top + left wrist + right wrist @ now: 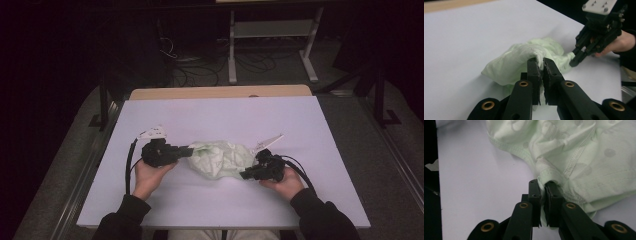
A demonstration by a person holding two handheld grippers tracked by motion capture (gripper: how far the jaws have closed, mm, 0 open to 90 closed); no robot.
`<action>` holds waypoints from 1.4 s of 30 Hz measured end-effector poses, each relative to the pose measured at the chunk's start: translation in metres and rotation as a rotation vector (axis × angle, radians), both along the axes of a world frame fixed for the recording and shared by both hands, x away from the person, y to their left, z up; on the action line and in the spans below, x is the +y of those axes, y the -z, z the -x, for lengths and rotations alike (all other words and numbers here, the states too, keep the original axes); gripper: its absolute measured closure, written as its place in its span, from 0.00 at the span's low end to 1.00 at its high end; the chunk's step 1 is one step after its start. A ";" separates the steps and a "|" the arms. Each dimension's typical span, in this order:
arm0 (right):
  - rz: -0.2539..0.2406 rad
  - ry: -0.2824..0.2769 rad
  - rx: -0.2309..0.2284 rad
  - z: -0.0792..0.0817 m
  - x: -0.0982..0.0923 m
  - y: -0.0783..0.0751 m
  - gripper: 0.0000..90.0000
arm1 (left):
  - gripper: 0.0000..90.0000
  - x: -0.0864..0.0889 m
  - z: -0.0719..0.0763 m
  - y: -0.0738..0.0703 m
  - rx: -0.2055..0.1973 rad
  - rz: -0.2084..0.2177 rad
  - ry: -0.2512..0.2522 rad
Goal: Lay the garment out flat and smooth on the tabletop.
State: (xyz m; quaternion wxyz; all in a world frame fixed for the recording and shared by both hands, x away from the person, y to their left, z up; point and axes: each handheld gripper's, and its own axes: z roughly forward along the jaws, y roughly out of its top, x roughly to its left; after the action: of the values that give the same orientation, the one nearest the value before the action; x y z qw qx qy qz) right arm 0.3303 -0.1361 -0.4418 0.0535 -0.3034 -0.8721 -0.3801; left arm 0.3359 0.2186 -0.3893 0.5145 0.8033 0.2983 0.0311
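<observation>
A crumpled pale green garment (219, 158) with faint dots lies on the white table (220, 117), between both hands. My left gripper (190, 150) is at its left side, shut on a fold of the cloth (537, 53). At the garment's right side my right gripper (243, 175) is shut on a hemmed edge (546, 176). In the left gripper view the green garment (516, 62) bulges ahead of the jaws, with the right gripper (573, 62) touching its far end. The garment (574, 152) spreads across the upper right of the right gripper view.
The white table surface has bare room behind and in front of the garment. A tan board edge (220, 92) runs along the table's far side. Beyond it, on the dark floor, stand a metal frame (272, 40) and loose cables (200, 65).
</observation>
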 end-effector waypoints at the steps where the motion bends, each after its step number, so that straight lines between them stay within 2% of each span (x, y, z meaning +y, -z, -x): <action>1: 0.000 -0.004 0.006 0.001 0.001 0.000 0.92 | 0.93 0.002 0.002 0.004 0.008 0.005 0.004; 3: 0.005 -0.016 0.023 0.003 0.003 0.003 0.92 | 0.93 0.005 0.007 0.016 0.031 0.015 0.017; 6: 0.005 -0.017 0.033 0.003 0.004 0.004 0.91 | 0.93 0.007 0.010 0.022 0.046 0.026 0.019; 8: 0.004 -0.020 0.037 0.003 0.004 0.004 0.91 | 0.93 0.007 0.012 0.022 0.042 0.016 0.025; 11: 0.003 -0.014 0.042 0.004 0.003 0.003 0.88 | 0.93 0.007 0.013 0.020 0.035 0.032 0.032; 12: -0.002 -0.021 0.042 0.005 0.002 0.001 0.81 | 0.93 0.007 0.015 0.020 0.034 0.032 0.038; 17: -0.025 -0.015 0.036 0.006 -0.004 -0.008 0.69 | 0.93 0.009 0.018 0.017 0.016 0.049 0.037; 21: -0.076 0.024 0.010 0.002 -0.017 -0.017 0.63 | 0.93 0.012 0.018 0.015 0.006 0.065 0.027; 22: -0.098 0.061 -0.010 -0.002 -0.023 -0.020 0.58 | 0.93 0.012 0.018 0.016 0.007 0.066 0.026; 23: -0.098 0.061 -0.010 -0.002 -0.023 -0.020 0.58 | 0.93 0.012 0.018 0.016 0.006 0.067 0.026; 24: -0.110 0.101 -0.039 -0.006 -0.026 -0.023 0.51 | 0.93 0.012 0.018 0.017 0.009 0.073 0.032; 26: -0.116 0.155 -0.077 -0.013 -0.026 -0.024 0.47 | 0.93 0.010 0.018 0.017 0.009 0.070 0.037; 31: -0.107 0.225 -0.108 -0.035 -0.018 -0.023 0.42 | 0.93 0.009 0.020 0.016 0.011 0.071 0.046; 38: -0.115 0.268 -0.067 -0.069 0.001 -0.013 0.41 | 0.93 0.013 0.023 0.015 0.006 0.090 0.051; 41: -0.069 0.256 -0.051 -0.078 0.012 -0.005 0.40 | 0.93 0.014 0.023 0.015 0.006 0.089 0.058; 42: -0.069 0.256 -0.051 -0.078 0.012 -0.005 0.40 | 0.93 0.014 0.024 0.016 0.006 0.089 0.058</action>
State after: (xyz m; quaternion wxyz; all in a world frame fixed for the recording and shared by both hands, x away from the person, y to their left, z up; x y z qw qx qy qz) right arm 0.4080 -0.1245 -0.4368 -0.0072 -0.4002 -0.8137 -0.4214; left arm 0.3124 0.2322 -0.4050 0.5495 0.7880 0.2775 0.0004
